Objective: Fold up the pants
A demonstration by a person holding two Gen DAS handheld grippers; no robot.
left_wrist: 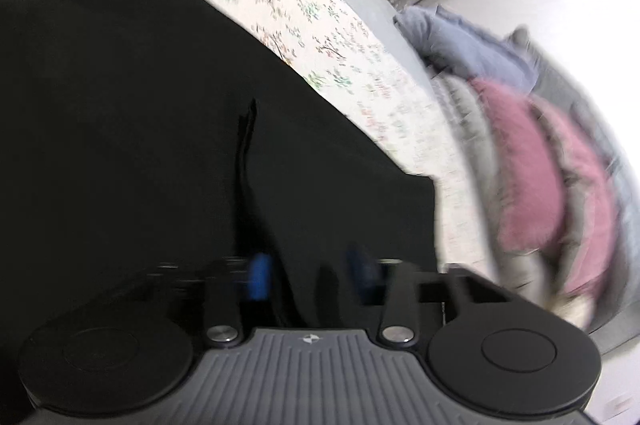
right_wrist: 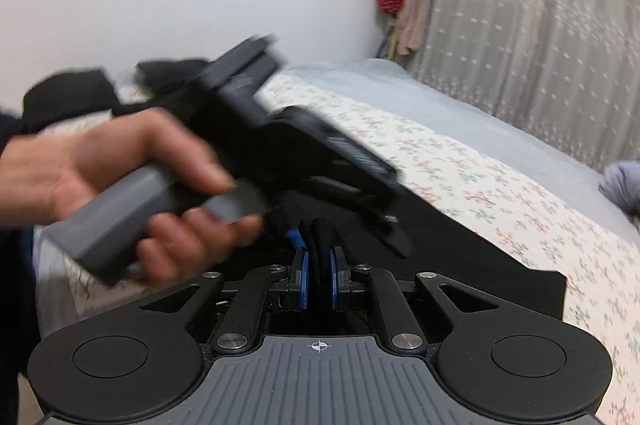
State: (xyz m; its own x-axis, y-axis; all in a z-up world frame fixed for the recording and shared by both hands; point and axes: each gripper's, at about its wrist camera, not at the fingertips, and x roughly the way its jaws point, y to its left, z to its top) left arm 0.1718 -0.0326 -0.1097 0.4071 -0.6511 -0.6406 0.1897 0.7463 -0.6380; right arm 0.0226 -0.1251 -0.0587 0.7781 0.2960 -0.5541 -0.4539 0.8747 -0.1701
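Left wrist view: the black pants (left_wrist: 160, 129) lie spread on the flowered bed sheet (left_wrist: 320, 37), filling the near and left side. The left tongs (left_wrist: 312, 273) sit low over the cloth; the picture is blurred, the blue pads (left_wrist: 260, 277) stand apart, and I cannot tell whether cloth is pinched. A clothes pile (left_wrist: 532, 161) lies right.

Right wrist view: the right tongs (right_wrist: 319, 275) are nearly closed, clamping a bunched black fold of the pants (right_wrist: 460, 249). A hand (right_wrist: 132, 177) holds the left tongs' grey handle, near left.
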